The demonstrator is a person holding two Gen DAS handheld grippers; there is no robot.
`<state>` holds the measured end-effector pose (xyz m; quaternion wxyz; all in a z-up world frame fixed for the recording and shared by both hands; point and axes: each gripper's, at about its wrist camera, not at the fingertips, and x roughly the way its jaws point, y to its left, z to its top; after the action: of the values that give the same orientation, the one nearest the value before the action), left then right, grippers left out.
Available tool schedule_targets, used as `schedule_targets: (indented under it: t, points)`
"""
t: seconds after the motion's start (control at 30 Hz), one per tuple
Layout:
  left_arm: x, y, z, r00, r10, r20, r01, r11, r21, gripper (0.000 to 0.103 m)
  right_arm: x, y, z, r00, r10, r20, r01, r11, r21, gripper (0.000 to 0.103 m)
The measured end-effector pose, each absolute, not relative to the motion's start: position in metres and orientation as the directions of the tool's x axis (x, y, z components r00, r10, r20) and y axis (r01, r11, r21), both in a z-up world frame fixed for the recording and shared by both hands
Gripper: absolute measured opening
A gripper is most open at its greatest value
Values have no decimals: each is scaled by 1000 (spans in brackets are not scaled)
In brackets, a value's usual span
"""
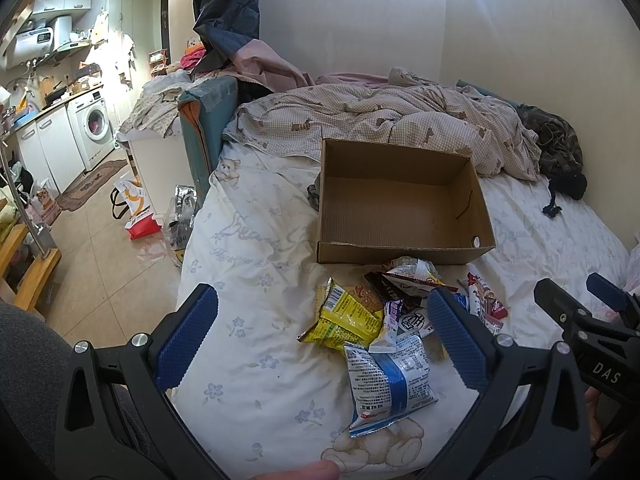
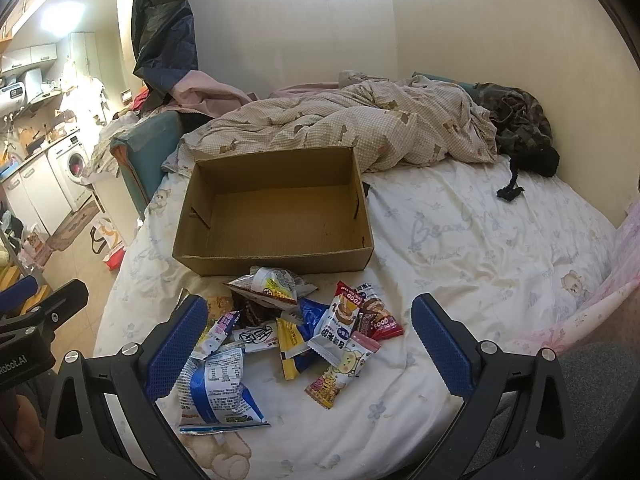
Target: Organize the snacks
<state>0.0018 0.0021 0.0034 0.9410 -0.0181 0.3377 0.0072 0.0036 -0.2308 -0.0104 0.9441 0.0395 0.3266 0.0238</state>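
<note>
An open, empty cardboard box (image 1: 400, 208) sits on the bed; it also shows in the right wrist view (image 2: 276, 212). In front of it lies a heap of snack packets: a blue-and-white bag (image 1: 390, 384) (image 2: 220, 392), a yellow packet (image 1: 344, 316), a crumpled white packet (image 2: 268, 284), red packets (image 2: 380, 320) and several small ones. My left gripper (image 1: 320, 340) is open and empty, hovering over the heap's near side. My right gripper (image 2: 312, 344) is open and empty above the heap. Each gripper shows at the edge of the other's view.
A checked duvet (image 1: 380, 120) is bunched behind the box, with dark clothing (image 1: 556, 144) at the far right by the wall. The bed's left edge drops to a tiled floor (image 1: 104, 272) with bags (image 1: 136, 208). A pink pillow (image 2: 624, 264) lies at the right.
</note>
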Motion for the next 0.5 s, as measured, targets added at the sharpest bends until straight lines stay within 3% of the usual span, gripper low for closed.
schedule_targets:
  t: [0.5]
  points:
    - [1, 2, 3, 773, 1, -634, -26, 999, -29, 103, 4, -231, -13, 784, 72, -616, -14, 995, 99, 103]
